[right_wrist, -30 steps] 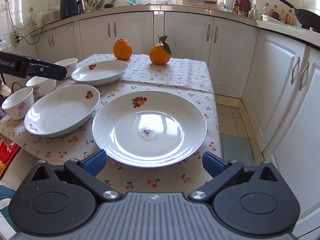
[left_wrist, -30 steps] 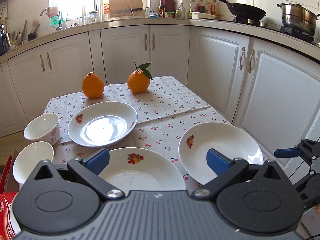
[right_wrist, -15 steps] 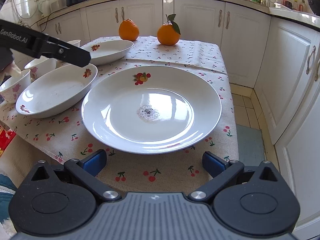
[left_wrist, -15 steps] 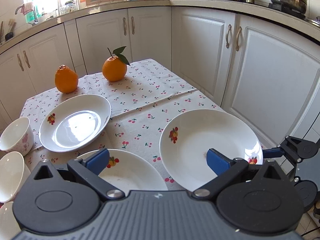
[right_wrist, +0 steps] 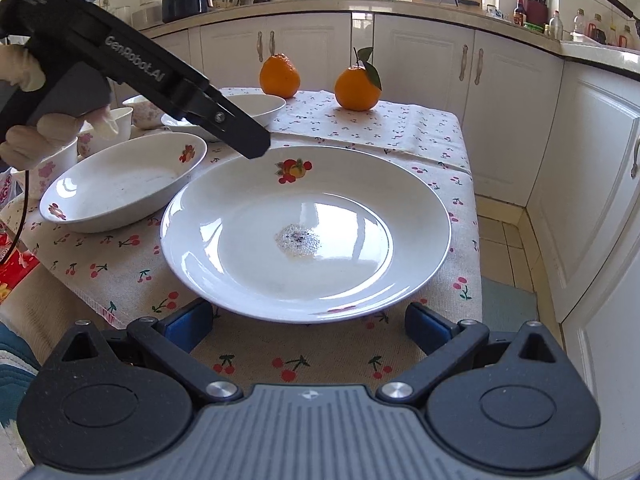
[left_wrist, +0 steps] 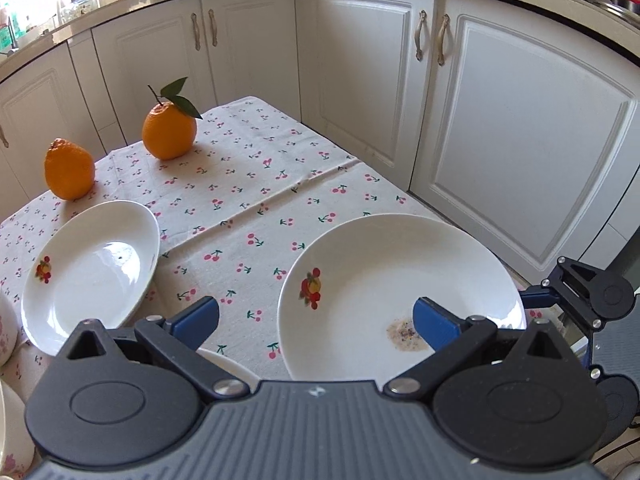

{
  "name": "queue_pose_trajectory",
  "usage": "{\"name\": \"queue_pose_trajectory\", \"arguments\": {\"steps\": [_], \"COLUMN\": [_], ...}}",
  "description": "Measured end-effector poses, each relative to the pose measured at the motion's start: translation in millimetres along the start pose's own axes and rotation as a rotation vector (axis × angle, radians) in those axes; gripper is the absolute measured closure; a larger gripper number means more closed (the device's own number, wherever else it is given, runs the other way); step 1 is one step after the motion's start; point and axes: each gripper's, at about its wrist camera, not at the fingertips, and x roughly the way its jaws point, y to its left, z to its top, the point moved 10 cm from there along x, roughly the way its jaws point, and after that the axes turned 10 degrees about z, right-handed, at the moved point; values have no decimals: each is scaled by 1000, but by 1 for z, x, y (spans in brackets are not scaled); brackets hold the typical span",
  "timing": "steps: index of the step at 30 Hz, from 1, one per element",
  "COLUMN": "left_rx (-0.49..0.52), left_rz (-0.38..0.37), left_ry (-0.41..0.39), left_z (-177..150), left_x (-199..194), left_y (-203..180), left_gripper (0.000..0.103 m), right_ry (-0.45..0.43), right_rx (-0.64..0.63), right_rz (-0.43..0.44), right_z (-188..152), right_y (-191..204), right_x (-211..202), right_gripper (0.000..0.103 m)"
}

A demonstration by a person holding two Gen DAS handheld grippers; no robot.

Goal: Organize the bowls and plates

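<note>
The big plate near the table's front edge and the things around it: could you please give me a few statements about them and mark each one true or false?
1. The big plate has a speckled residue patch at its centre. True.
2. The right gripper is shut on the plate's rim. False: its fingers are spread wide, at the plate's near edge and not closed on it.
3. Both oranges carry a leaf. False: only the right orange does; the left orange has none.
4. The left gripper is open and holds nothing. True.
5. The deep dish is stacked on the big plate. False: it sits beside it on the tablecloth.
</note>
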Motion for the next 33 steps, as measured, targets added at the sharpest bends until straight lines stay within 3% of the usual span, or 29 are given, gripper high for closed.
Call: {"name": "queue_pose_trajectory", "arguments": {"steps": [13, 24, 33], "left_rx": [33, 107, 153], "left_rz": [-114, -178, -208], "left_ry": [162, 231, 276], "left_z": [10, 12, 11], "left_x": [54, 73, 80], "left_y": [-14, -29, -32], "left_gripper": [1, 20, 22], "right_ry": [-31, -4, 25], "right_rx": [-60, -69, -72], "right_rz": [69, 85, 94], "right_z": [5, 5, 5], "right_y": [-4, -3, -3], "right_x": [5, 7, 8], "right_gripper": [0, 0, 0]}}
